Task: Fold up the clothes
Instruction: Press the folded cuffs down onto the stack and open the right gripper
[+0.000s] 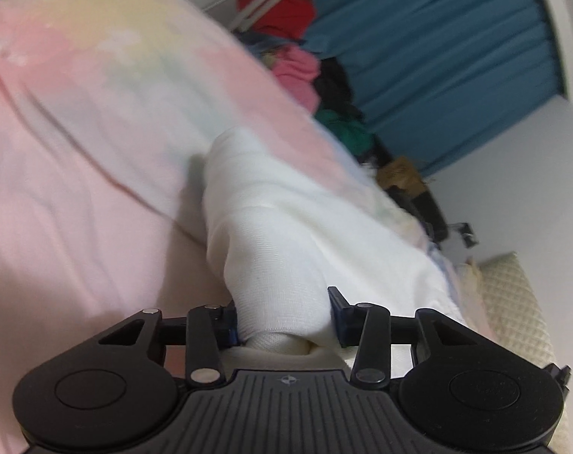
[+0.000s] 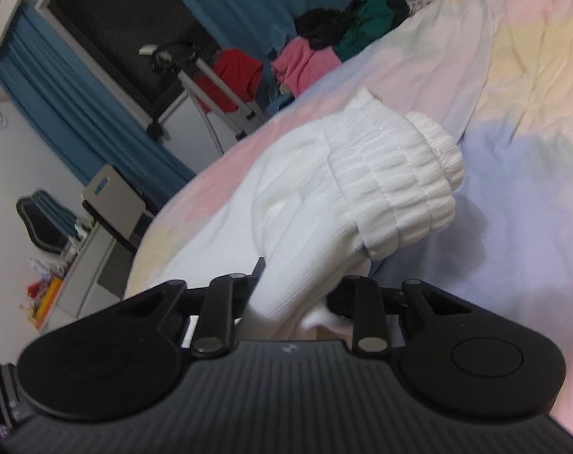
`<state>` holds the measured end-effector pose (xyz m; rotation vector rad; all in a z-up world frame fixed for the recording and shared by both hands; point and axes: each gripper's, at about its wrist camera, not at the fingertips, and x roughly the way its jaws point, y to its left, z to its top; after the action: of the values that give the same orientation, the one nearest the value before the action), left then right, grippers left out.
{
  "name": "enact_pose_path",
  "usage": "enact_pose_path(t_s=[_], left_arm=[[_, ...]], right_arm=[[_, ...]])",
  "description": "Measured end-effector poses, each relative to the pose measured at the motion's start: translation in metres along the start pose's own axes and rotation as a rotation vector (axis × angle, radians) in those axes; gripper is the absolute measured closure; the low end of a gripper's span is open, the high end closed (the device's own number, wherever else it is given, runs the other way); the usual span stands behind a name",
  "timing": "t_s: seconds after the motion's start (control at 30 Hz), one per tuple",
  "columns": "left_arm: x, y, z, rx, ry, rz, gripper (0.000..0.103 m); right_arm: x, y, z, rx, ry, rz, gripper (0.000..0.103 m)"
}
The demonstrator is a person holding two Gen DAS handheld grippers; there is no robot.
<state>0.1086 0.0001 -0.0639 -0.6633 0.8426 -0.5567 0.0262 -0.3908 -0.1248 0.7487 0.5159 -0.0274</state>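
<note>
Over the bed (image 1: 78, 151), both grippers carry white socks: left gripper (image 1: 284, 317) has its jaws pinched on one end of a sock (image 1: 286, 234) that trails forward onto the bed's pastel cover, right gripper (image 2: 298, 291) is clamped on the foot end of a sock (image 2: 362, 189) whose ribbed cuffs are bunched or rolled back, held just above the bed; can't tell if both views show the same pair. Step looks like mid-fold or pairing of socks, cuff turn-over not finished. Next move likely calls for drawing the two ends together and tucking one cuff over the other, keeping both grips tight so the knit doesn't slip. Beyond the bed's far edge, clothes pile (image 2: 324, 49) waits, near blue curtain (image 1: 438, 56)
</note>
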Motion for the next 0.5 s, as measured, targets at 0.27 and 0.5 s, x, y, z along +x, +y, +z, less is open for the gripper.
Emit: enact_pose_path(t_s=[0.27, 0.5], left_arm=[[0.048, -0.110, 0.013, 0.067, 0.019, -0.091, 0.061], [0.200, -0.232, 0.055, 0.117, 0.078, -0.139, 0.061]], right_arm=[[-0.058, -0.022, 0.076, 0.058, -0.095, -0.056, 0.075], [-0.059, -0.082, 0.200, 0.137, -0.163, -0.158, 0.075]])
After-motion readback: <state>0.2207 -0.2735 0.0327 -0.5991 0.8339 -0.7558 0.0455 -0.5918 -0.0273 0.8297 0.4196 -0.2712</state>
